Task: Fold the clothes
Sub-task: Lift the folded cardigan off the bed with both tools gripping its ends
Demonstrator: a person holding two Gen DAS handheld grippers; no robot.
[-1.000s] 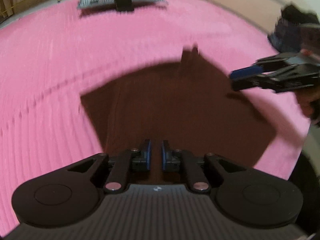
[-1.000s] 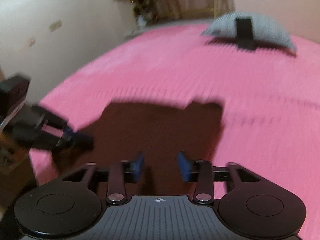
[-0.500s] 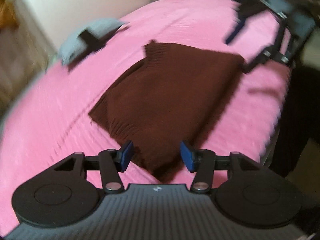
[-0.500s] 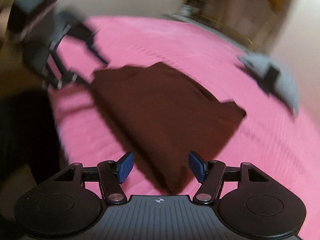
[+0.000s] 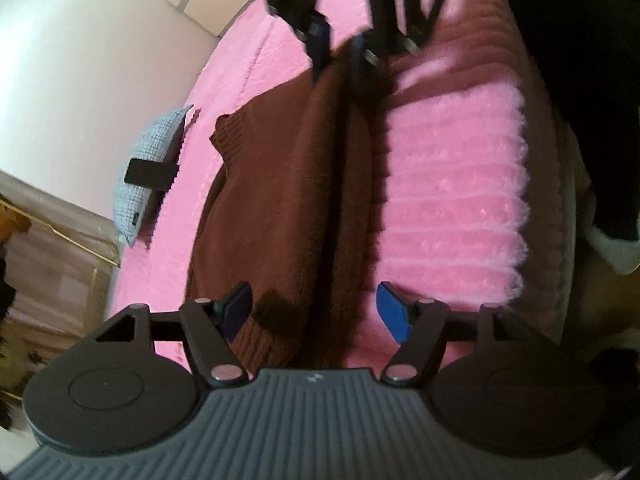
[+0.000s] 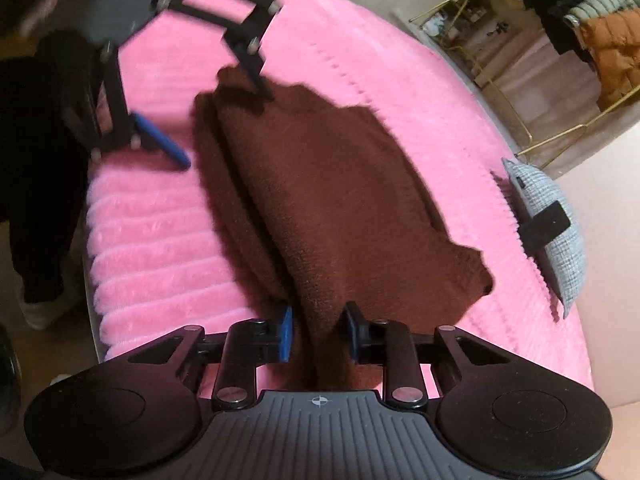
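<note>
Brown knit sweater (image 5: pixel 288 184) lies folded on a pink ribbed blanket (image 5: pixel 452 200), near the blanket's edge, with its ribbed collar pointing toward a grey cushion (image 5: pixel 154 168) by the wall.

At the near end in the left wrist view, the left gripper (image 5: pixel 316 314) has just been opening; its jaws stand wide apart, straddling the sweater's near corner without pressing on it, so it is released. At the far end of the sweater sits the right gripper (image 5: pixel 338 54).

From the right wrist view, the right gripper (image 6: pixel 318 334) has just been closing, and a ridge of the sweater (image 6: pixel 328 200) runs between its blue pads; whether they truly pinch it I cannot tell, as a small gap seems to remain on each side. The left gripper (image 6: pixel 224 128) shows at the sweater's far end, spread open.

A clothes rack (image 6: pixel 592 24) stands at far right.
</note>
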